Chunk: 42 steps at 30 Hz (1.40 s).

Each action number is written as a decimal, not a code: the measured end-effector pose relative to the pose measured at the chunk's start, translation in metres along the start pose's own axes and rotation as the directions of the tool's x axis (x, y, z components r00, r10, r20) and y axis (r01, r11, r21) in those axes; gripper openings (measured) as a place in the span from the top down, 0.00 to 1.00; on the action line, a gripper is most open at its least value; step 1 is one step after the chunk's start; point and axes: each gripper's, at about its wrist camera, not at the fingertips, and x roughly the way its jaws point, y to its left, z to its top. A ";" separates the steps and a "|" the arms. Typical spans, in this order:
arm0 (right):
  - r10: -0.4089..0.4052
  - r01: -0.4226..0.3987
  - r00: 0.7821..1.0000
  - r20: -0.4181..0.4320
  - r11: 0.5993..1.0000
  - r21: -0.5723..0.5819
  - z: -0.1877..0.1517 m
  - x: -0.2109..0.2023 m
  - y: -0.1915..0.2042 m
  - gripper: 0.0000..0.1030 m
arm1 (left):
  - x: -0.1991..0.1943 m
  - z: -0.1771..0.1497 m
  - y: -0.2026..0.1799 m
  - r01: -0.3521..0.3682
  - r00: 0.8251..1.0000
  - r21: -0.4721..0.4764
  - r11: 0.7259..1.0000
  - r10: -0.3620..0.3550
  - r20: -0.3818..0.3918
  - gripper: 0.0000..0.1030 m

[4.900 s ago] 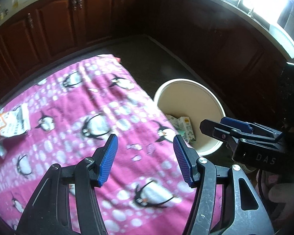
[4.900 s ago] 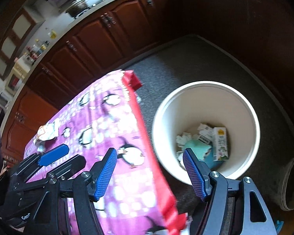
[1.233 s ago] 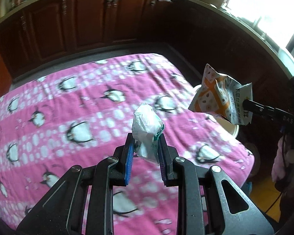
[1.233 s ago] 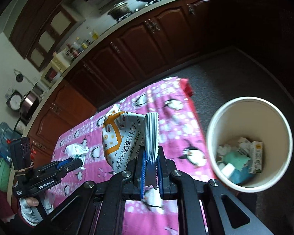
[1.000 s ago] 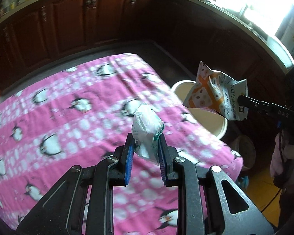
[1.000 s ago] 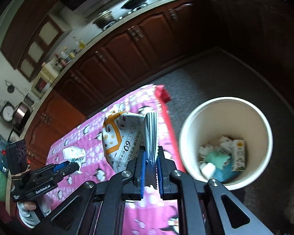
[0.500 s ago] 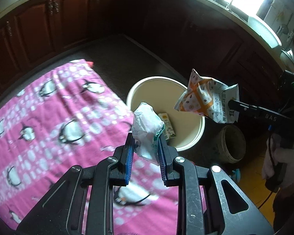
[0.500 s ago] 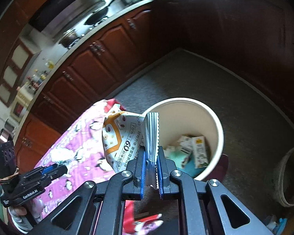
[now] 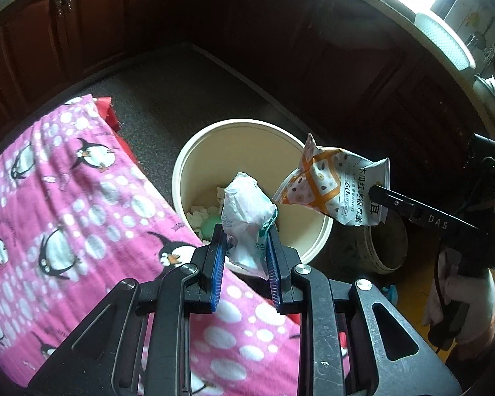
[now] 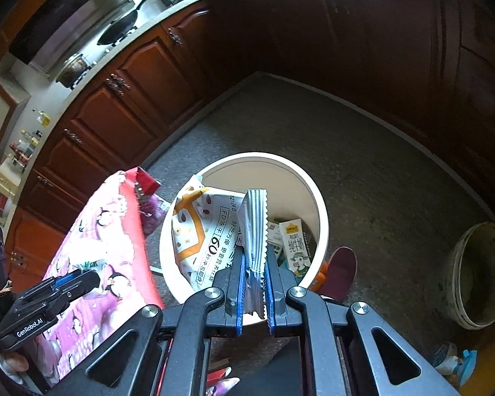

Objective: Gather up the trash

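Note:
My left gripper [image 9: 244, 231] is shut on a crumpled white wrapper [image 9: 246, 214], held at the near rim of the cream trash bin [image 9: 194, 151]. My right gripper [image 10: 254, 264] is shut on the sealed edge of a white-and-orange snack bag [image 10: 204, 231], which hangs over the same bin [image 10: 300, 178]. In the left wrist view that snack bag [image 9: 333, 188] hangs above the bin's right side, pinched by the right gripper [image 9: 376, 191]. In the right wrist view the left gripper [image 10: 79, 279] shows at lower left. Cartons and tissues lie in the bin.
A pink penguin blanket [image 9: 66, 214] covers the table at the left, its edge close to the bin. A smaller dirty bucket [image 10: 478, 270] stands on the floor to the right. Dark wooden cabinets [image 10: 132, 109] ring the grey floor [image 10: 363, 151]. A person's hand [image 9: 458, 293] holds the right gripper.
Both grippers have moved from over the blanket toward the bin, each still holding its item. The bin now sits right behind the wrapper and under the snack bag.

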 end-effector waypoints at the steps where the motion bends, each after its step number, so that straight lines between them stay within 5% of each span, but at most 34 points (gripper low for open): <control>1: -0.007 0.007 1.000 -0.003 1.000 0.001 0.001 0.002 0.000 0.91 | 0.003 0.000 0.000 -0.001 1.000 -0.001 1.000 0.001 -0.003 0.80; 15: -0.022 0.022 0.999 -0.023 1.000 -0.002 0.003 0.024 0.007 0.91 | 0.026 0.006 0.003 -0.016 1.000 -0.020 1.000 0.016 -0.009 0.76; 17: -0.035 0.034 0.999 -0.036 0.999 -0.032 0.004 0.029 0.012 0.74 | 0.026 0.007 0.005 -0.003 1.000 -0.025 1.000 0.002 -0.007 0.65; 18: -0.045 0.043 0.998 -0.035 0.998 -0.042 0.003 0.030 0.013 0.54 | 0.026 0.007 0.006 0.007 1.000 -0.029 1.000 -0.007 -0.002 0.55; 21: -0.034 0.033 0.999 -0.040 0.999 -0.035 0.000 0.030 0.014 0.51 | 0.023 0.007 0.010 0.038 0.999 -0.041 0.998 -0.037 0.015 0.41; 31: -0.010 0.007 0.999 -0.045 0.999 -0.050 -0.015 0.019 0.032 0.50 | 0.004 -0.005 0.019 -0.016 0.999 -0.032 0.999 0.017 0.033 0.41; 42: -0.026 0.032 0.998 0.053 0.992 -0.121 -0.032 -0.009 0.083 0.41 | -0.056 -0.031 0.037 -0.128 0.979 -0.070 0.989 0.137 0.149 0.41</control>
